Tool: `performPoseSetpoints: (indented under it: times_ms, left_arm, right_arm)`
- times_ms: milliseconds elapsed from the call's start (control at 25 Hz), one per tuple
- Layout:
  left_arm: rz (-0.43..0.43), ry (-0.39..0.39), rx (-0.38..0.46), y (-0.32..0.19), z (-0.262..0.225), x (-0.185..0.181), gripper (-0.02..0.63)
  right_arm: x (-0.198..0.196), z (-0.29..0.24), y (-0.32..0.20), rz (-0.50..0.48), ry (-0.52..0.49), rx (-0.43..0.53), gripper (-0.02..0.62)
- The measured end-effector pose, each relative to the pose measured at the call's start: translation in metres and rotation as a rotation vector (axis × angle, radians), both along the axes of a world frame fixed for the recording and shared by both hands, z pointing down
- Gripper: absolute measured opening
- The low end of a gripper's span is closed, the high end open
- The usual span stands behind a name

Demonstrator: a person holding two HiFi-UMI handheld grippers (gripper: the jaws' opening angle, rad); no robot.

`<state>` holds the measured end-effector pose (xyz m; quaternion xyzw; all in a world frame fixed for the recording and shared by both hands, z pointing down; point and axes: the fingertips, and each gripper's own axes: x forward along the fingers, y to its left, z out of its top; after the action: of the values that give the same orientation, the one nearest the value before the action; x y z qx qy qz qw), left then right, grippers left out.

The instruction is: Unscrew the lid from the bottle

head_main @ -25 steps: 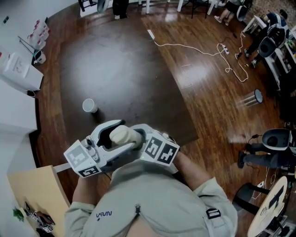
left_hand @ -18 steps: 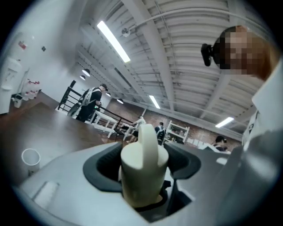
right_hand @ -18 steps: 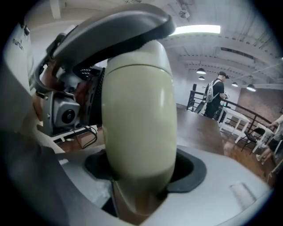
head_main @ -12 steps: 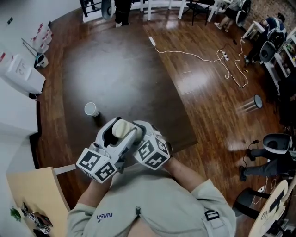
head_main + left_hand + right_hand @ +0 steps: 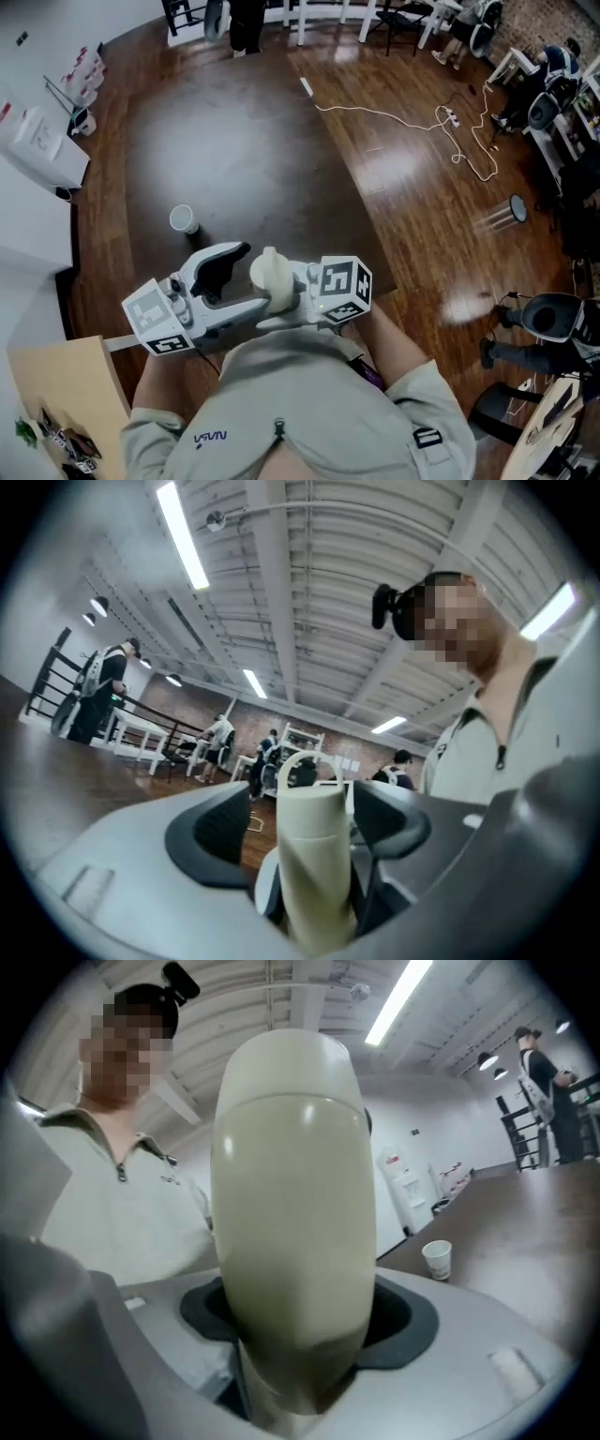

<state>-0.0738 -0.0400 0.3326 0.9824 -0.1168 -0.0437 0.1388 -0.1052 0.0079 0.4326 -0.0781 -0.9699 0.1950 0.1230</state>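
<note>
A cream bottle (image 5: pixel 271 275) is held in the air close to the person's chest, above the near edge of the dark table (image 5: pixel 244 159). My right gripper (image 5: pixel 292 292) is shut on the bottle (image 5: pixel 292 1213), whose body fills the space between its jaws. My left gripper (image 5: pixel 242 286) is around the lid end and its jaws are opening. In the left gripper view the bottle (image 5: pixel 314 855) with its looped lid (image 5: pixel 307 778) stands between the pads (image 5: pixel 217 829), with a gap showing on the left side.
A white paper cup (image 5: pixel 182 218) stands on the table ahead and to the left, and shows again as a cup (image 5: pixel 437 1258) in the right gripper view. A white cable (image 5: pixel 412 114) lies on the wooden floor to the right. A white box (image 5: pixel 37 141) sits at far left.
The two marker cubes, close together half a second ago, have turned and moved apart. The left gripper swung back to the left and its jaws widened. The bottle shifted slightly right.
</note>
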Motion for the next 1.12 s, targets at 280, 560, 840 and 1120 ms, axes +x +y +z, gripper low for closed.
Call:
performPoseSetpoints:
  times_ms: [280, 560, 840, 1120]
  left_arm:
    - [0.254, 0.082, -0.022, 0.019, -0.007, 0.001, 0.379]
    - [0.377, 0.102, -0.005, 0.035, -0.009, 0.007, 0.355]
    - [0.382, 0.094, 0.003, 0.033, -0.004, 0.011, 0.304]
    - [0.175, 0.03, 0.061, 0.008, 0.0, 0.009, 0.302]
  right_arm:
    - [0.0, -0.009, 0.046, -0.303, -0.053, -0.036, 0.31]
    - [-0.008, -0.017, 0.057, -0.4, -0.07, -0.045, 0.31]
    - [-0.01, -0.008, 0.047, -0.377, -0.033, -0.001, 0.309]
    - [-0.015, 0.003, 0.004, -0.167, 0.023, 0.109, 0.309]
